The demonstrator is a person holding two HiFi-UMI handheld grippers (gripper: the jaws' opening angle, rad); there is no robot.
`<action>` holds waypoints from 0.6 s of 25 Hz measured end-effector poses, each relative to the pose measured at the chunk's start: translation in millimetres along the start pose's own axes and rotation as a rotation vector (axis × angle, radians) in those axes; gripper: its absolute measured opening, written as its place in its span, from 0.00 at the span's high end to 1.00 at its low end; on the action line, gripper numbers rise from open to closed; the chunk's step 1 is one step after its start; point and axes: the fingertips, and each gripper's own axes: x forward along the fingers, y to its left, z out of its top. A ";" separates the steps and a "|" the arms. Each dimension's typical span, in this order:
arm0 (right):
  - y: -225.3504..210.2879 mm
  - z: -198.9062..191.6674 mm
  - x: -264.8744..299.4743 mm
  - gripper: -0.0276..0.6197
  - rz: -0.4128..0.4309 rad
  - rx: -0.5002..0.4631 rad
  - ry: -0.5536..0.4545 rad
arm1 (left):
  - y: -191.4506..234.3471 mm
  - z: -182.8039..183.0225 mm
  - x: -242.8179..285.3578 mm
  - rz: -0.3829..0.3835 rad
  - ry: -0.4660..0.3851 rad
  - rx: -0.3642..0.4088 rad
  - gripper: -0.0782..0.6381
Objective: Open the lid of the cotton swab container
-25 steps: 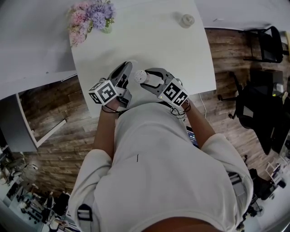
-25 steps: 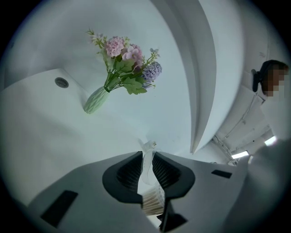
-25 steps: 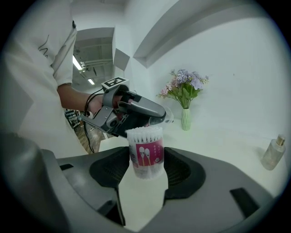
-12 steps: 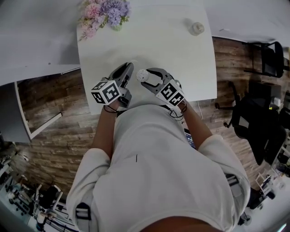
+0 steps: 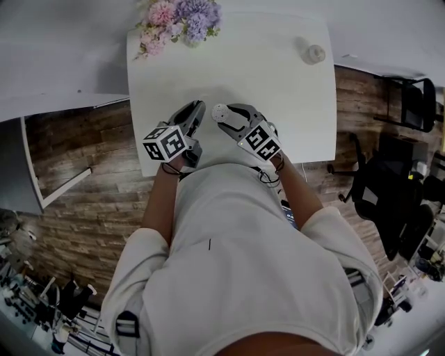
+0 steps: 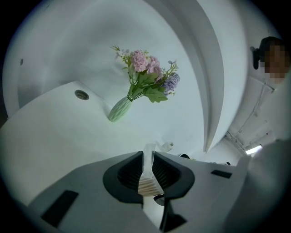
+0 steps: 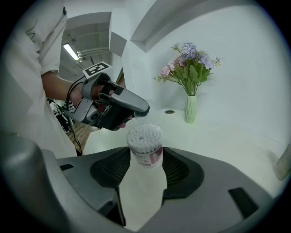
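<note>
The cotton swab container [image 7: 145,146] is a small clear tub with a red label, lid off, its white swab heads showing. My right gripper [image 7: 146,160] is shut on its sides and holds it upright over the white table [image 5: 278,90]. Its jaws have just closed a little further, with the tub between them. In the head view the container [image 5: 219,111] sits at the right gripper's [image 5: 224,118] tips. My left gripper [image 5: 196,110] is just to its left, shut on the thin clear lid [image 6: 148,157], seen edge-on between the pads of the left gripper [image 6: 148,172].
A pale green vase of pink and purple flowers [image 5: 182,17] stands at the table's far left corner. A small clear jar [image 5: 314,53] is at the far right. A round cable hole [image 6: 82,94] is in the tabletop. Black office chairs [image 5: 400,181] stand right of the table.
Both grippers have sunk a little toward the table, still side by side. The head view has shifted, so the table sits further right in the picture. Both grips are unchanged.
</note>
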 end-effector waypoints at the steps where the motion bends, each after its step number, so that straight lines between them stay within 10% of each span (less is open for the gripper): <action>1: -0.1 -0.6 3.3 0.62 -0.001 0.000 0.007 | 4.4 -1.2 -0.4 0.004 0.002 -0.005 0.79; 15: 3.0 -22.7 27.5 0.62 -0.007 0.028 0.087 | 35.4 -24.8 5.8 0.028 0.072 -0.013 0.79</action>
